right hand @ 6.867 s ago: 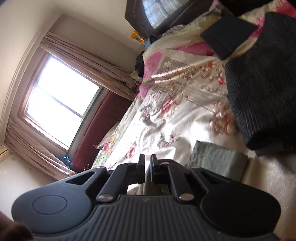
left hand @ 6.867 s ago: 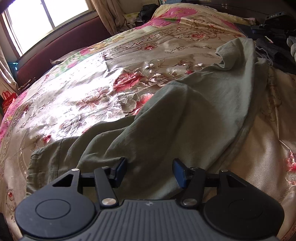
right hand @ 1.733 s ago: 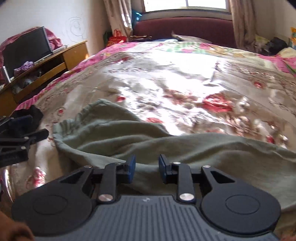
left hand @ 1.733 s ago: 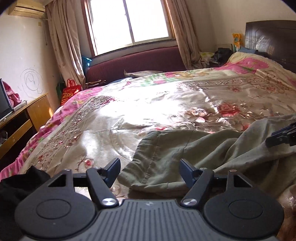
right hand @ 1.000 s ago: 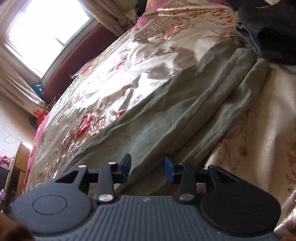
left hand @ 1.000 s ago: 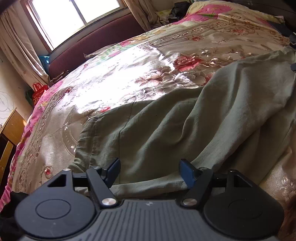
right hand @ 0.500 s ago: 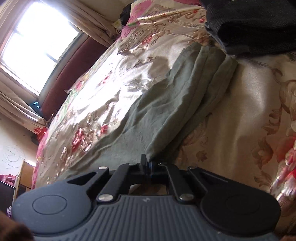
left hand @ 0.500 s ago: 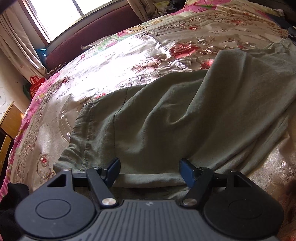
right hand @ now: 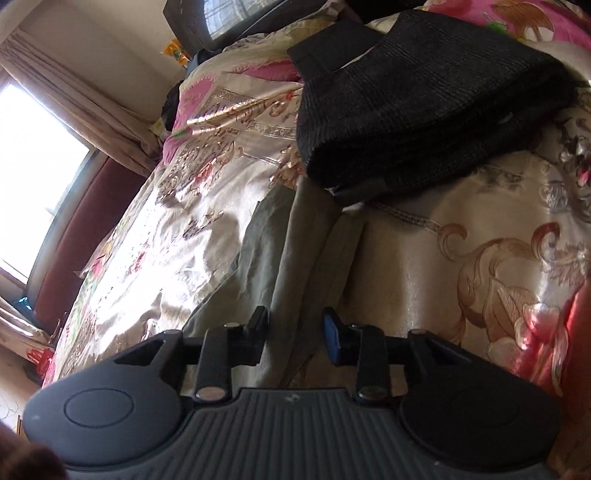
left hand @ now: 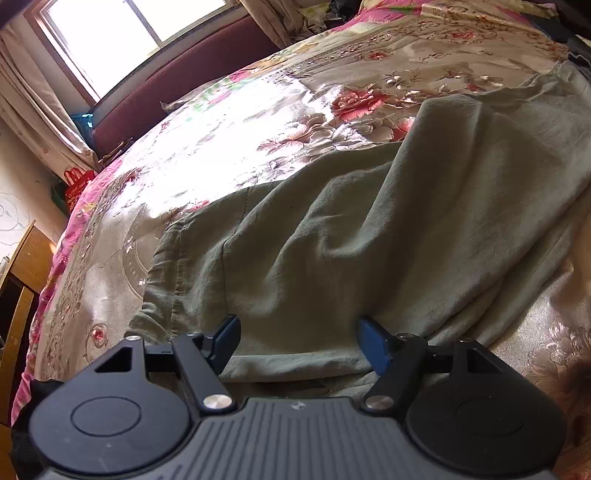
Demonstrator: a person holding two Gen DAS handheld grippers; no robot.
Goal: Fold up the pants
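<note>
You have one pair of grey-green pants (left hand: 369, 236) on the bed, lying crumpled along the near edge of a glossy satin bedspread (left hand: 229, 122) woven with red and pink flowers. The cloth is soft, matte cotton with loose ridges, and its gathered waistband sits at the left end in your left wrist view. Your left gripper (left hand: 299, 341) hangs over the near hem with its jaws wide, blue pads apart, nothing clamped. Your right gripper (right hand: 295, 328) is at the other end of the pants (right hand: 295, 236); its jaws are opening, with folded layers of the leg lying between the fingers and the pads not pressing them.

Only the right wrist view shows the one black ribbed knit garment (right hand: 424, 96), folded thick and lying just beyond the leg ends, overlapping them slightly. Only the left wrist view shows the waistband, a wooden desk edge (left hand: 22, 266) and the one bright window (left hand: 125, 33) above a maroon sofa back (left hand: 192, 77)
</note>
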